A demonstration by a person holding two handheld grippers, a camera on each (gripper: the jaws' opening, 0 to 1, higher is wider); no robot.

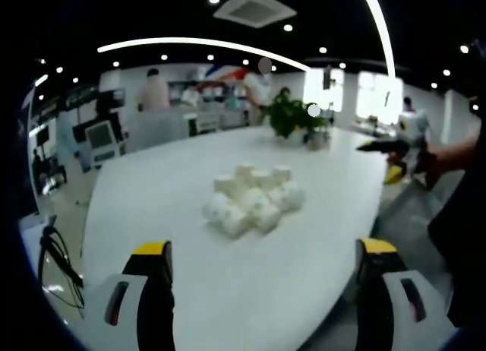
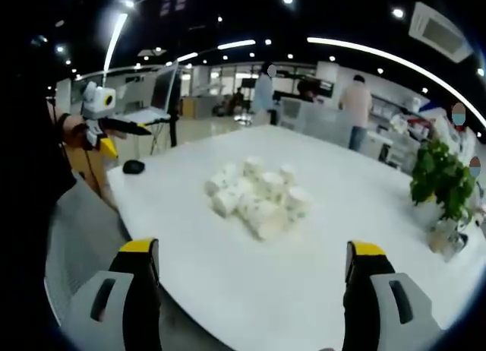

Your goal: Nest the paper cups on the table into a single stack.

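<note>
A heap of several white paper cups [image 1: 254, 197] lies tumbled together in the middle of a large white table [image 1: 190, 237]; the same heap of cups [image 2: 258, 195] shows in the right gripper view. My left gripper [image 1: 263, 260] hangs over the table's near edge, open and with nothing between its jaws, well short of the cups. My right gripper [image 2: 252, 264] is also open and holds nothing, facing the heap from another side. Each gripper appears in the other's view: the right gripper [image 1: 395, 150] at the far right, the left gripper [image 2: 102, 112] at the far left.
A potted green plant [image 1: 292, 115] stands on the table beyond the cups, also seen as the plant [image 2: 440, 184] at the right. A small black object [image 2: 134, 166] lies near the table's edge. People stand among desks and monitors in the background.
</note>
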